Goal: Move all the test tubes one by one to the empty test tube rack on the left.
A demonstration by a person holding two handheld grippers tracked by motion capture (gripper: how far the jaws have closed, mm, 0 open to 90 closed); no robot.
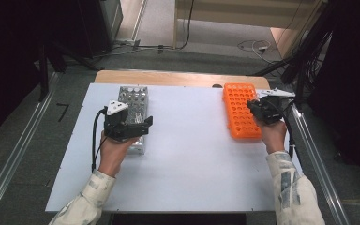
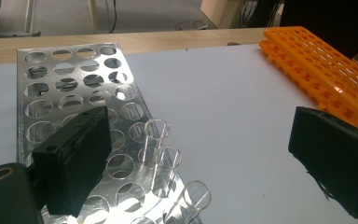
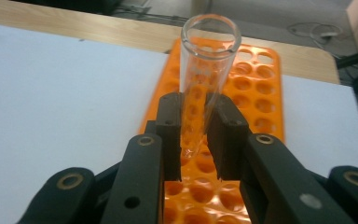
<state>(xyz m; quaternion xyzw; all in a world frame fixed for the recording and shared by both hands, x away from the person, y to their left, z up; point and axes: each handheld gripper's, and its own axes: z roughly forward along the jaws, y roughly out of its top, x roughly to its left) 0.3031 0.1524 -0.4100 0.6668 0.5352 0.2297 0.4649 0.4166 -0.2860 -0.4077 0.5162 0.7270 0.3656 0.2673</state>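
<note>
My right gripper (image 3: 199,106) is shut on a clear glass test tube (image 3: 209,51), held mouth up just above the orange rack (image 3: 257,88). In the high view this gripper (image 1: 254,108) hovers at the right edge of the orange rack (image 1: 238,110). My left gripper (image 2: 198,122) is open with nothing between its jaws. Below its left jaw lies a shiny metal rack (image 2: 70,84) with a few glass tubes (image 2: 157,135) standing in its near holes. From above, the left gripper (image 1: 144,124) sits over the near end of the metal rack (image 1: 132,96).
Both racks rest on a white board (image 1: 192,154) laid over a wooden table (image 1: 178,77). Metal rails run along both sides of it. Cables lie on the floor beyond the far edge. The orange rack (image 2: 321,70) is far right in the left gripper view.
</note>
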